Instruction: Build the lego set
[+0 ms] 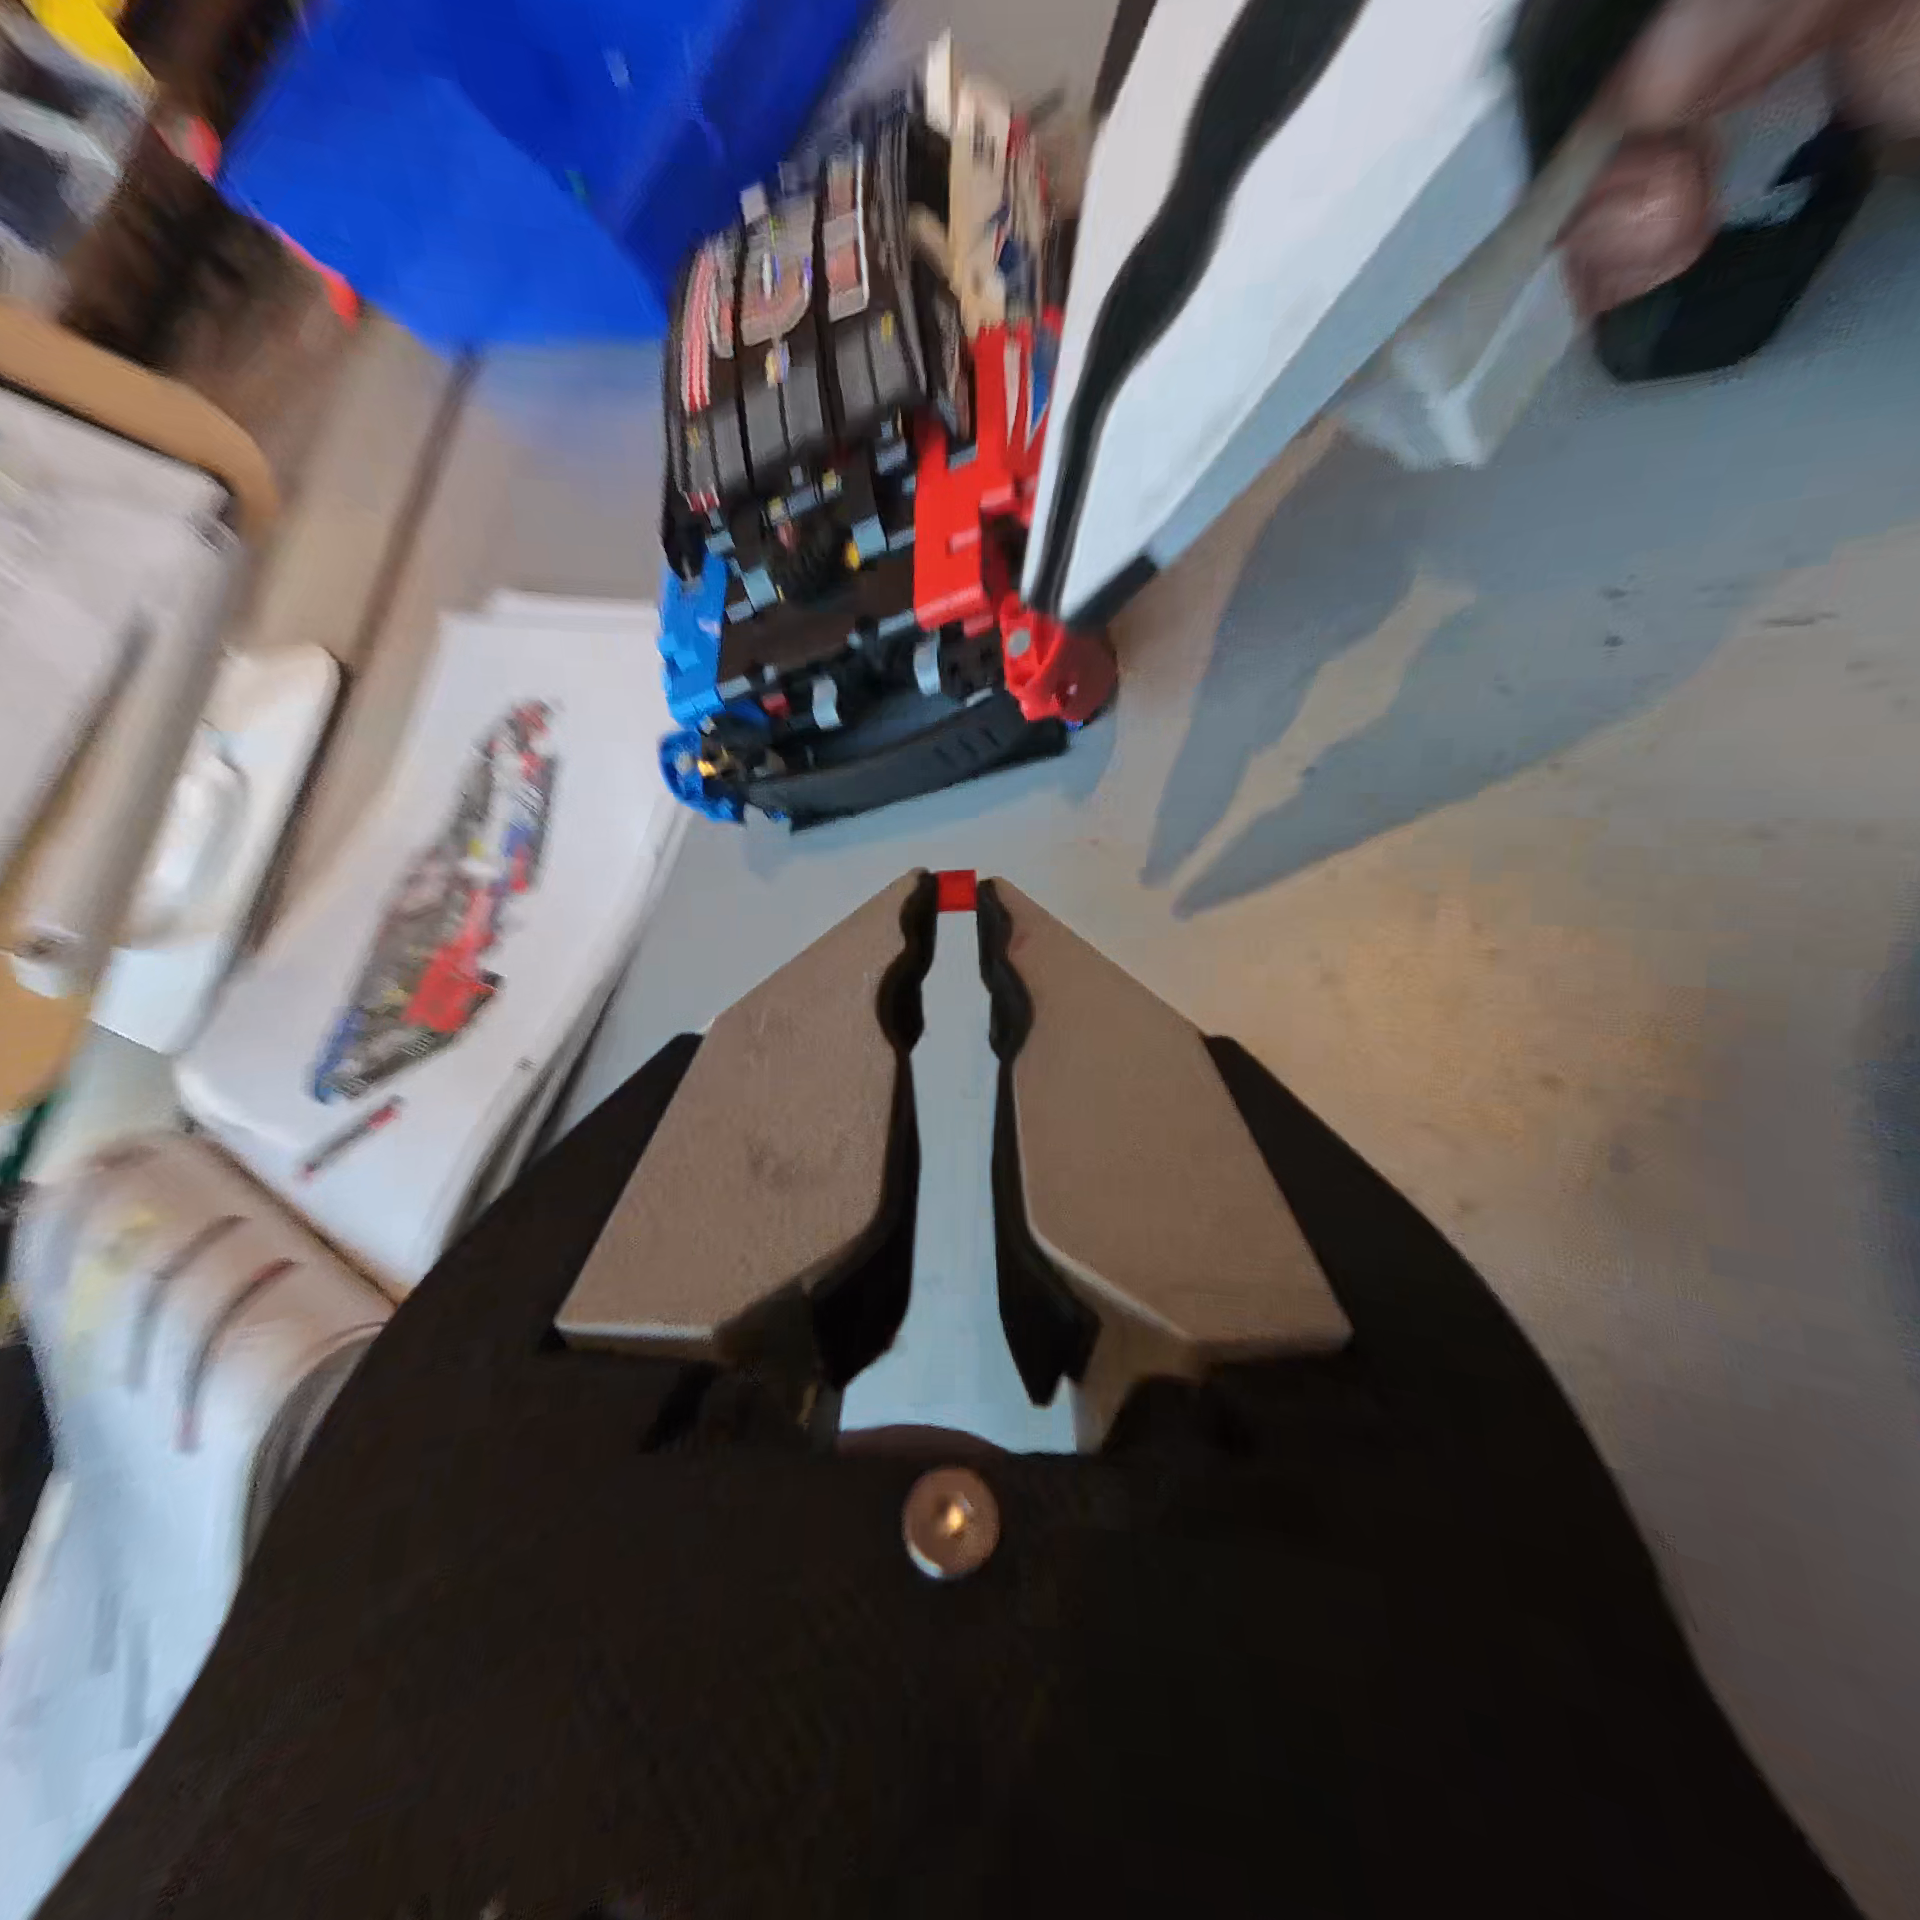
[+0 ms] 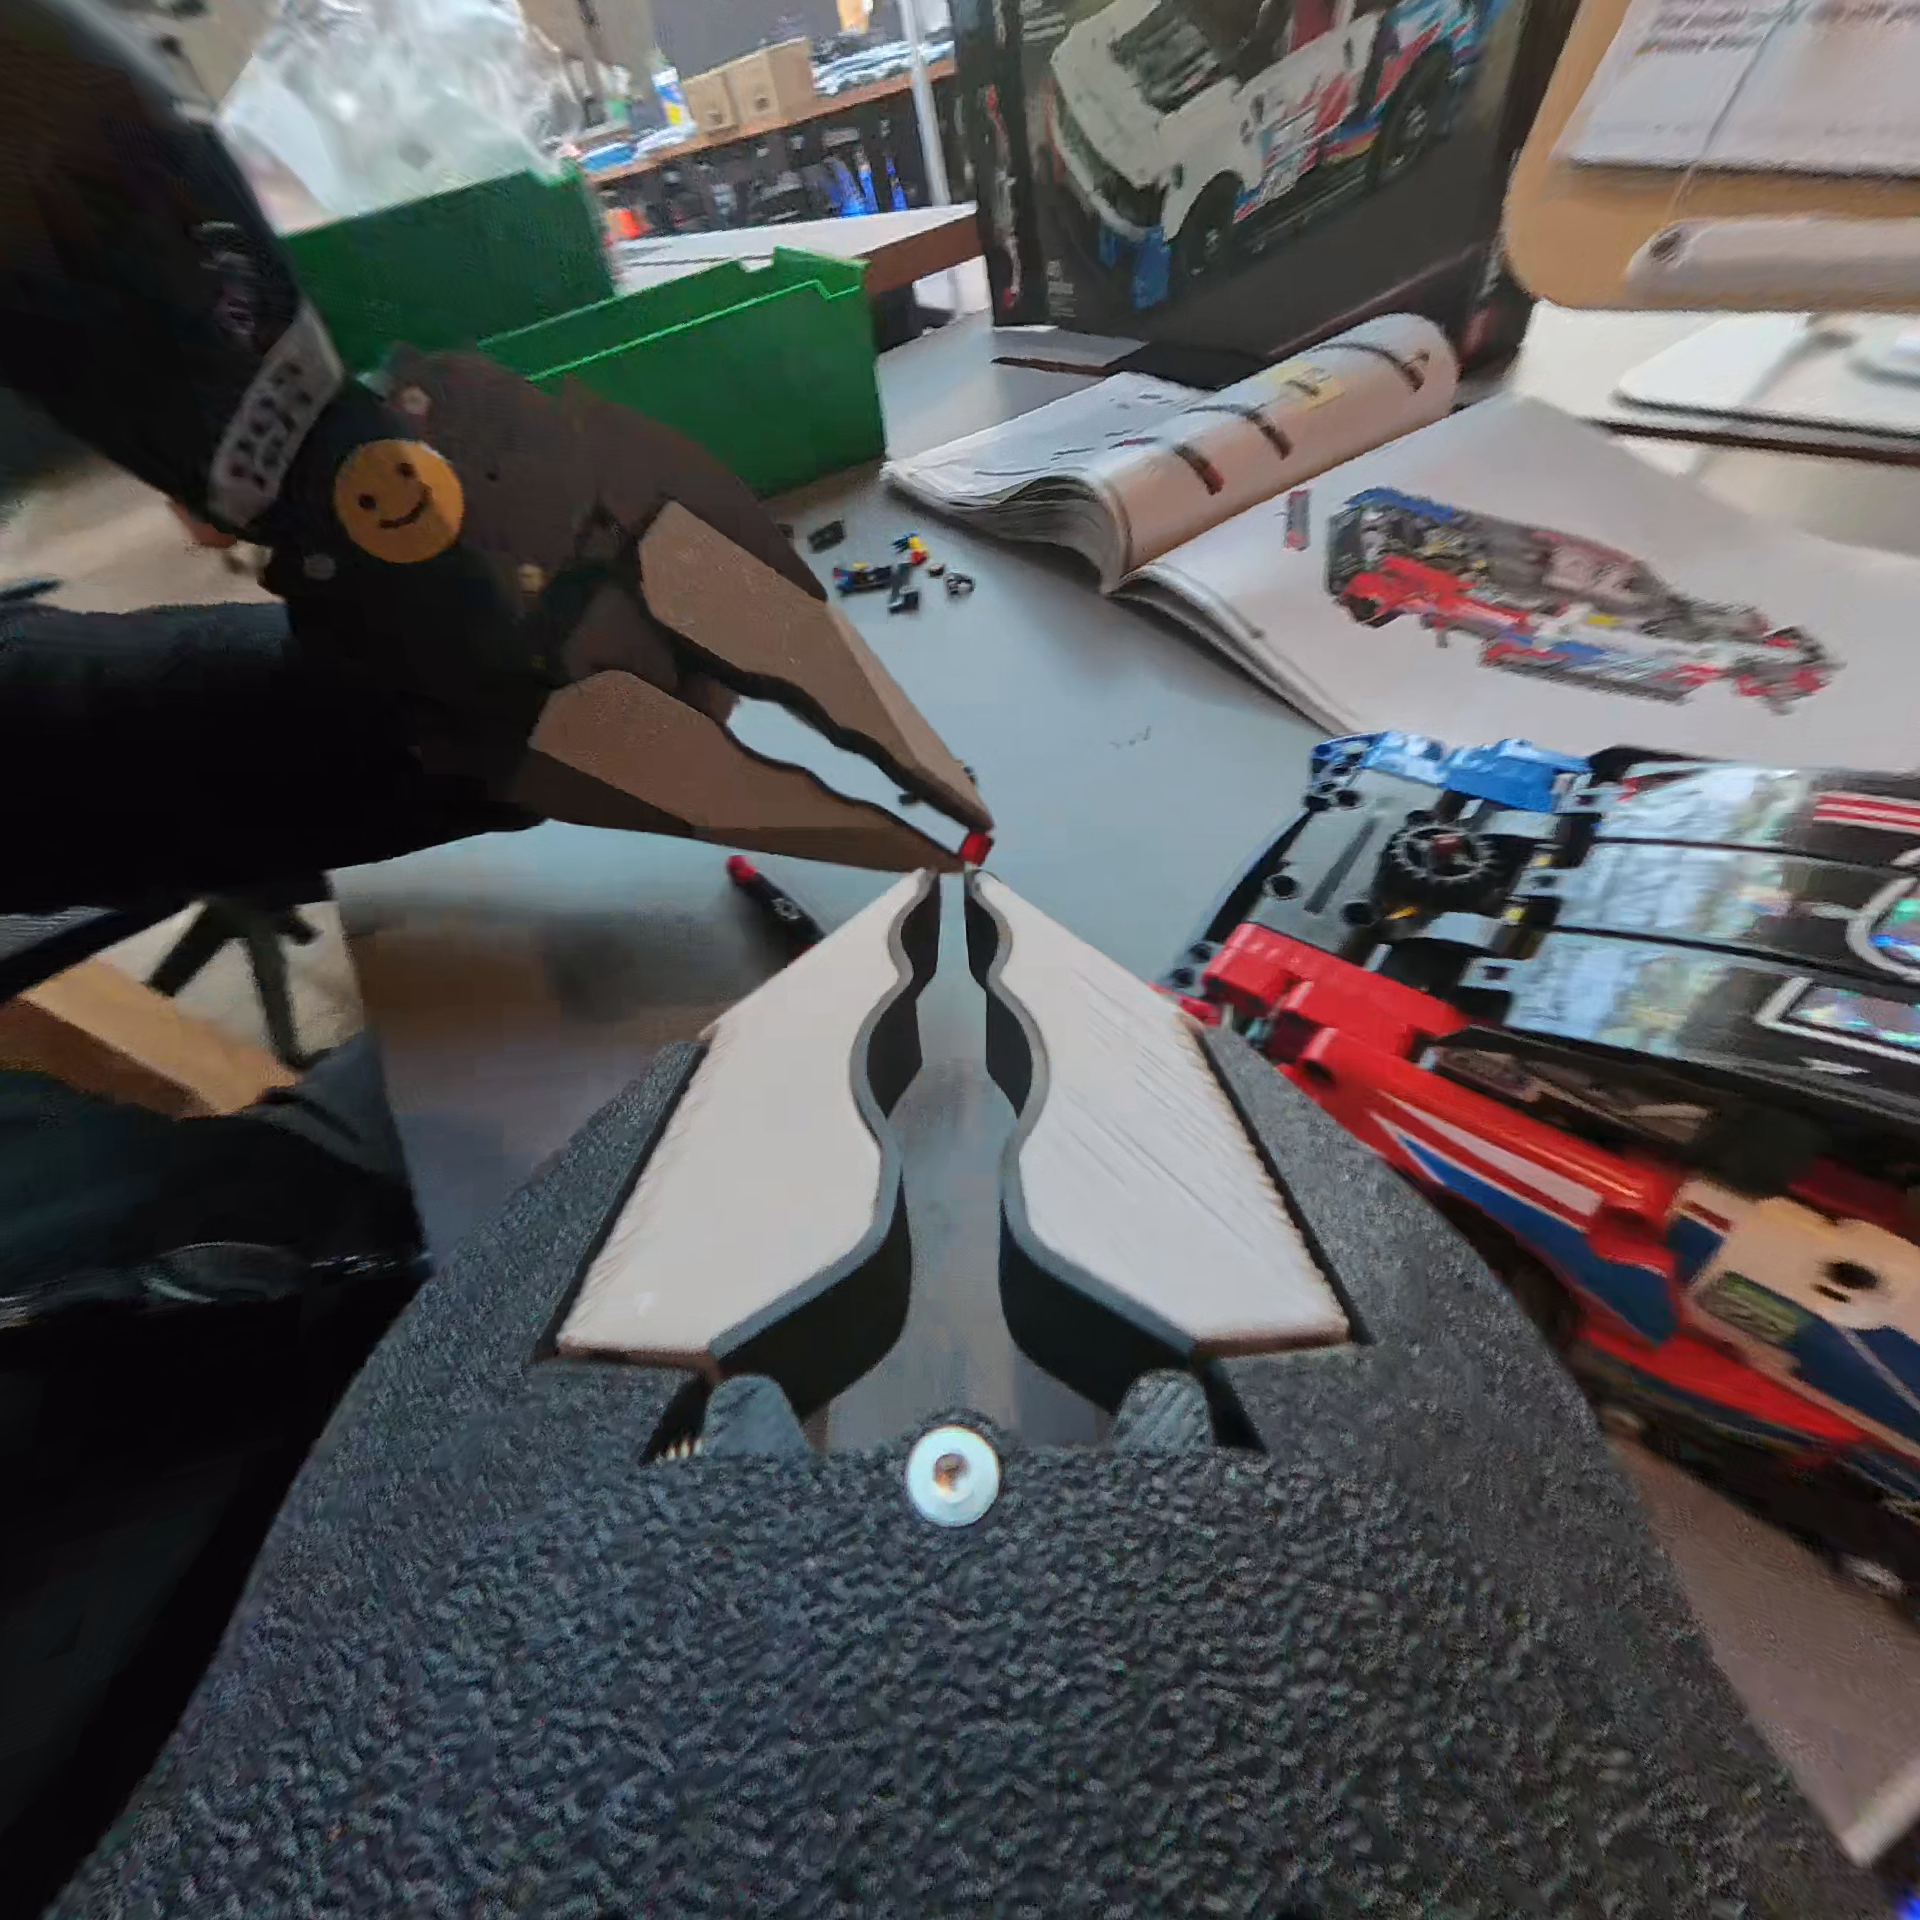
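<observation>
My left gripper is shut on a small red lego piece, held above the grey table. In the right wrist view it comes in from the left with the red piece at its tip. The partly built car, black with red and blue sides, lies ahead of it. The car is on the right in the right wrist view. My right gripper has its fingertips almost together with nothing between them. It reaches down beside the car's red corner.
An open instruction booklet with a car picture lies behind the car, and the set's box stands behind that. Green bins stand at back left. Several loose pieces and a red-and-black part lie on the table. A blue bin stands beyond. One gripper's finger ends stand about 5 cm off the other's.
</observation>
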Demonstrator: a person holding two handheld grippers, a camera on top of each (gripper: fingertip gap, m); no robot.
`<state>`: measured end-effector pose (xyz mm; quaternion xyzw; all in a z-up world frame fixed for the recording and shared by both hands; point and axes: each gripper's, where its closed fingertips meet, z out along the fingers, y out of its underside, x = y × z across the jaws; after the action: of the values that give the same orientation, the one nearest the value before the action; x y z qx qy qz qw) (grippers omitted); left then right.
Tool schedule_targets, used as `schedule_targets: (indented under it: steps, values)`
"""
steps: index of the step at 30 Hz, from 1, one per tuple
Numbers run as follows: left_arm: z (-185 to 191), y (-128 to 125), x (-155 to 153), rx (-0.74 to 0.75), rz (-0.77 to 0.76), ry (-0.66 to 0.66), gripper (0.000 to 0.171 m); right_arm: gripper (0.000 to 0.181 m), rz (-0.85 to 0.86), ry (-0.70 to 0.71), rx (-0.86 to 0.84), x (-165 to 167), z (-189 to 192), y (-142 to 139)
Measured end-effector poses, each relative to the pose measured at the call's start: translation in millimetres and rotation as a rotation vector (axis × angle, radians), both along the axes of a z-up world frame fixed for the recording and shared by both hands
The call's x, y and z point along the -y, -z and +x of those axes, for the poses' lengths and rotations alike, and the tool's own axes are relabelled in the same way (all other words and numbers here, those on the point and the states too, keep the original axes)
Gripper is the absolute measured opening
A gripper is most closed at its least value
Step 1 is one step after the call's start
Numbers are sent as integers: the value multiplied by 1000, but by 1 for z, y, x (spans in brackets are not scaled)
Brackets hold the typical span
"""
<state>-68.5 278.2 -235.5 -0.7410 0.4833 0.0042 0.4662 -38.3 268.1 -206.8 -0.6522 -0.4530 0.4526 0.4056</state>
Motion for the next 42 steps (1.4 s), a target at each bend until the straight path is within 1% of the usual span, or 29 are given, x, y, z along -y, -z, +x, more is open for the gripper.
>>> schedule_targets:
  steps: [2, 3, 4, 6, 8, 11, 15, 17, 21, 25, 28, 31, 35, 38, 42]
  values:
    - [8, -23, 18, 24, 119, 89, 4, 7, -77, -50, 13, 10, -7, 1]
    - [9, -34, 25, 37, 181, 103, 4, 7, -105, -78, -3, 15, -11, -3]
    - [10, -39, 32, 39, 200, 118, 4, 7, -138, -110, -34, 22, -14, -9]
    - [11, -49, 43, 51, 249, 150, 4, 7, -213, -172, -87, 32, -19, -21]
    - [9, -52, 51, 45, 257, 162, 4, 7, -261, -225, -112, 41, -23, -28]
    - [4, -57, 58, 54, 286, 160, 4, 7, -270, -254, -84, 47, -29, -28]
    - [1, -60, 65, 46, 312, 168, 4, 8, -273, -291, -68, 56, -40, -29]
    - [-2, -58, 65, 28, 317, 161, 4, 2, -263, -306, -59, 59, -43, -29]
    - [-8, -57, 70, 49, 308, 160, 4, 2, -278, -347, -50, 65, -49, -27]
    - [-14, -55, 74, 47, 310, 158, 4, 2, -257, -378, -48, 68, -56, -25]
    - [-22, -53, 73, 2, 347, 152, 4, 2, -310, -385, -43, 67, -64, -23]
    - [-28, -51, 73, -47, 380, 144, 4, 1, -329, -390, -45, 67, -70, -21]
    - [-33, -50, 74, -69, 401, 134, 4, 1, -251, -398, -41, 68, -74, -20]
    - [-35, -50, 75, -21, 375, 130, 3, 1, -173, -407, -46, 68, -77, -20]
    - [-39, -47, 74, 28, 350, 121, 4, 1, -165, -411, -58, 67, -80, -17]
